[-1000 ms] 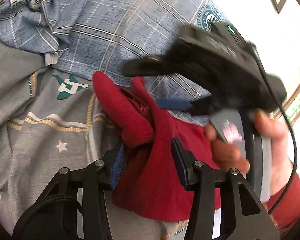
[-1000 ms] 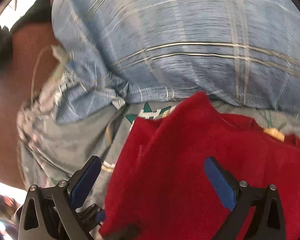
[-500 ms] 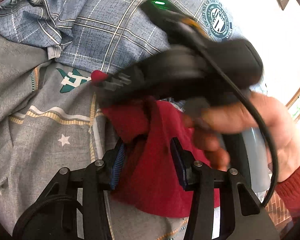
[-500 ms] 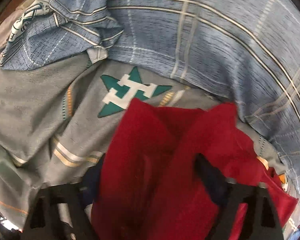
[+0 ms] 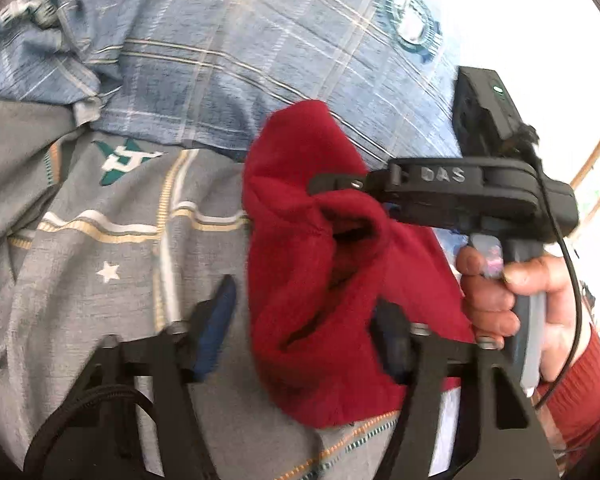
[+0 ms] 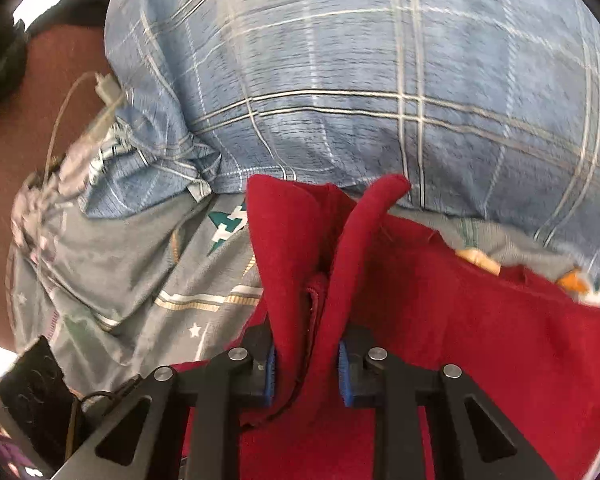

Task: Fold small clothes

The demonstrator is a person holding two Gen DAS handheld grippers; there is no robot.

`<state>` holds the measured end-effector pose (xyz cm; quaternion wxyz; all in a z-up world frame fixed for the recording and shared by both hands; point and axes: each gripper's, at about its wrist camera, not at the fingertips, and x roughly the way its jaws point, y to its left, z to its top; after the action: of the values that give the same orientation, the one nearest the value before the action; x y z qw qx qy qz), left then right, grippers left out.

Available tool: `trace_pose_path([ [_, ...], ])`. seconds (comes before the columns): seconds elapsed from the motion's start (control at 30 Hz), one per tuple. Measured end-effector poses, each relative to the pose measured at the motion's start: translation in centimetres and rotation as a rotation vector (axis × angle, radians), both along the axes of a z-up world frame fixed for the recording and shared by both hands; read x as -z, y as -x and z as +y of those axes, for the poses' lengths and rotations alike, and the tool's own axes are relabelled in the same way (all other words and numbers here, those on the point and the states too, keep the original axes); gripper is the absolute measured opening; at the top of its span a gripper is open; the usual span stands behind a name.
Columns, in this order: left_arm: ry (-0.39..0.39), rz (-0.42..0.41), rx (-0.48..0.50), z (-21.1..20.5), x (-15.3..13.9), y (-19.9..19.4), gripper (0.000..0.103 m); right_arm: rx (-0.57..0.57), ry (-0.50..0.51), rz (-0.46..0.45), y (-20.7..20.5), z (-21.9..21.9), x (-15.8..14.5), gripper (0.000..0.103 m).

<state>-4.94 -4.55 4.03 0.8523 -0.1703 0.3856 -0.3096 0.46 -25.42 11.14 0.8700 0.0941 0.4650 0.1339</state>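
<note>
A small red fleece garment (image 5: 312, 264) lies bunched on a grey bedsheet. My left gripper (image 5: 304, 324) is open, with its jaws wide on either side of the red cloth. My right gripper (image 6: 306, 368) is shut on a raised fold of the red garment (image 6: 300, 264). In the left wrist view the right gripper (image 5: 320, 190) reaches in from the right, held by a hand, and pinches the upper part of the garment.
A blue plaid pillow (image 5: 260, 48) lies behind the garment and also shows in the right wrist view (image 6: 380, 80). The grey sheet (image 5: 100, 248) has stripes and a green star emblem (image 5: 124, 158). A cable (image 6: 72, 112) lies at the bed's left edge.
My left gripper has opened and let go of the red cloth. My right gripper has closed on a fold of it and lifted it into a peak.
</note>
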Motion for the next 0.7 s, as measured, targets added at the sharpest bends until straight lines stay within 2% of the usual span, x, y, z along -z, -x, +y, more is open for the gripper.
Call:
trace_pose_path([
  [0.13, -0.075, -0.084, 0.065, -2.0, -0.8, 1.9, 0.042, 0.004, -0.069, 0.005, 0.1, -0.1, 0.2, 0.022],
  [0.17, -0.089, -0.098, 0.077, -2.4, -0.9, 2.2, 0.039, 0.004, -0.072, 0.008, 0.0, 0.0, 0.2, 0.022],
  [0.3, -0.106, -0.119, 0.105, -3.5, -0.9, 2.8, 0.039, 0.002, -0.041, 0.016, -0.9, 0.5, -0.1, 0.025],
  [0.33, -0.105, -0.117, 0.109, -3.6, -0.8, 2.9, 0.039, 0.002, -0.03, 0.024, -1.1, 0.6, 0.0, 0.034],
  [0.37, -0.105, -0.117, 0.111, -3.6, -0.8, 2.9, 0.039, 0.005, -0.015, 0.039, -1.6, 0.7, 0.0, 0.048],
  [0.43, -0.103, -0.115, 0.113, -3.7, -0.8, 3.0, 0.039, 0.007, 0.004, 0.072, -2.6, 1.3, 0.3, 0.054],
  [0.5, -0.1, -0.11, 0.111, -3.5, -0.8, 2.9, 0.039, -0.004, 0.031, 0.097, -3.4, 1.9, 0.6, 0.054],
  [0.53, -0.105, -0.108, 0.105, -3.4, -0.8, 2.9, 0.039, -0.012, 0.049, 0.099, -3.7, 2.3, 0.7, 0.054],
  [0.6, -0.101, -0.097, 0.093, -3.1, -0.8, 2.9, 0.039, -0.002, 0.095, 0.088, -3.9, 2.8, 1.2, 0.038],
  [0.63, -0.085, -0.083, 0.086, -2.9, -0.8, 2.8, 0.039, 0.007, 0.097, 0.073, -3.7, 2.9, 1.2, 0.026],
  [0.7, -0.064, -0.064, 0.079, -2.5, -1.0, 2.7, 0.039, 0.021, 0.077, 0.035, -2.8, 2.4, 0.8, 0.021],
])
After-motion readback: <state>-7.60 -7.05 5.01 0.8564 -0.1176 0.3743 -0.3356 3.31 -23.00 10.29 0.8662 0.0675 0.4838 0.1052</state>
